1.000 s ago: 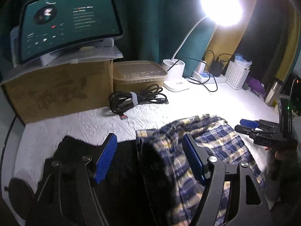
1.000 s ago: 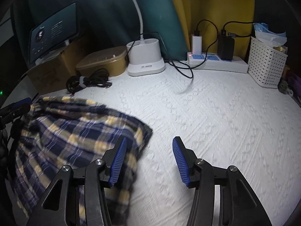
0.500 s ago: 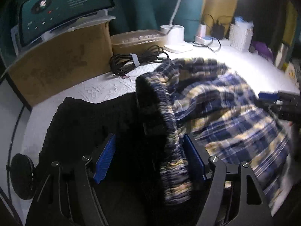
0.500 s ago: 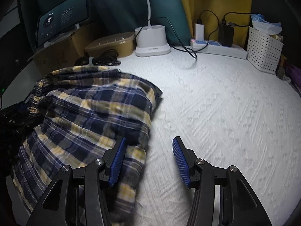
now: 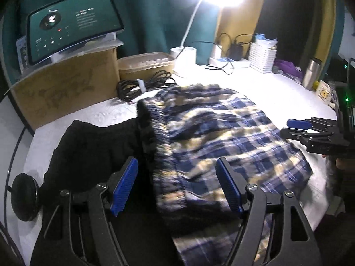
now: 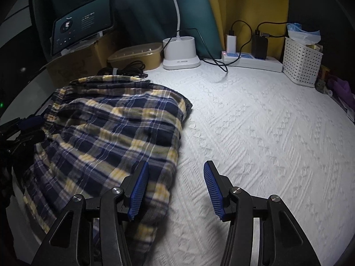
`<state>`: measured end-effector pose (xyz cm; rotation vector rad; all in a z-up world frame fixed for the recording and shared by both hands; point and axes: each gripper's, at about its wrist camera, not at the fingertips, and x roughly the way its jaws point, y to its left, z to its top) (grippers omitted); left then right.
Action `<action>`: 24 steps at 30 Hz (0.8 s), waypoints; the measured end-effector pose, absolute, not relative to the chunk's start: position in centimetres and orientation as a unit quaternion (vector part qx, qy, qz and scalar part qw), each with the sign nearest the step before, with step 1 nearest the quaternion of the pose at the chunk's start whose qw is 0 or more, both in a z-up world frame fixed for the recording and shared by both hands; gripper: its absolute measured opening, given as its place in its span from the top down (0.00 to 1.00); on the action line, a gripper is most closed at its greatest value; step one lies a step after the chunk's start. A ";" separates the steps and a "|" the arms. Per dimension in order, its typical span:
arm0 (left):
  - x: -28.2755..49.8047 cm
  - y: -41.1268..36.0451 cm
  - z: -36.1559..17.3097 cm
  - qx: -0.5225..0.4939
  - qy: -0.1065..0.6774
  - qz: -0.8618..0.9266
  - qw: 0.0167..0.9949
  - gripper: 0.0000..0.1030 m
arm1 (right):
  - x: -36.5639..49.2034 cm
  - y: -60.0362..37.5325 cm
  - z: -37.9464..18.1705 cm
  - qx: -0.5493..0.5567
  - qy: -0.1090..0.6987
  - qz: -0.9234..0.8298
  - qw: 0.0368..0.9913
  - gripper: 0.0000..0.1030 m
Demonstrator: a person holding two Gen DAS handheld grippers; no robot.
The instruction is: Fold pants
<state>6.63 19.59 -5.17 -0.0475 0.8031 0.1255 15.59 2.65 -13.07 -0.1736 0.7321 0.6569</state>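
Plaid pants (image 6: 115, 130) — folded, lying on the white surface (image 6: 255, 133), just before the coiled cable (image 5: 144, 84). Left tool (image 5: 177, 186) — fingers apart, empty. Right tool (image 6: 175, 188) — fingers apart, empty.

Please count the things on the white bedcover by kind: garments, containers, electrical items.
Garments: 2, navy-yellow plaid pants, black cloth garment.
Containers: 3, cardboard box, tan lidded tub, white plastic basket.
Electrical: 4, tablet screen, white lamp base, power strip, black coiled cable.
Total: 9

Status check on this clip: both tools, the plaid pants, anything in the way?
Left tool open, right tool open, neither gripping. Plaid pants lie folded on the white cloth. Black garment beside their waistband.
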 end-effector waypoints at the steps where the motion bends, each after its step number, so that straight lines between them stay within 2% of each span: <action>1: 6.5 19.3 -5.2 -0.021 0.391 0.060 0.918 0.29 | 15.2 2.7 -13.1 -0.084 0.351 0.318 0.877 0.48; 15: 5.0 18.4 -8.8 -0.024 0.433 0.083 0.897 0.29 | 12.6 2.1 -15.1 -0.092 0.362 0.324 0.869 0.48; 24: 3.9 18.9 -9.4 -0.018 0.431 0.092 0.897 0.28 | 11.9 1.4 -15.6 -0.097 0.363 0.318 0.871 0.46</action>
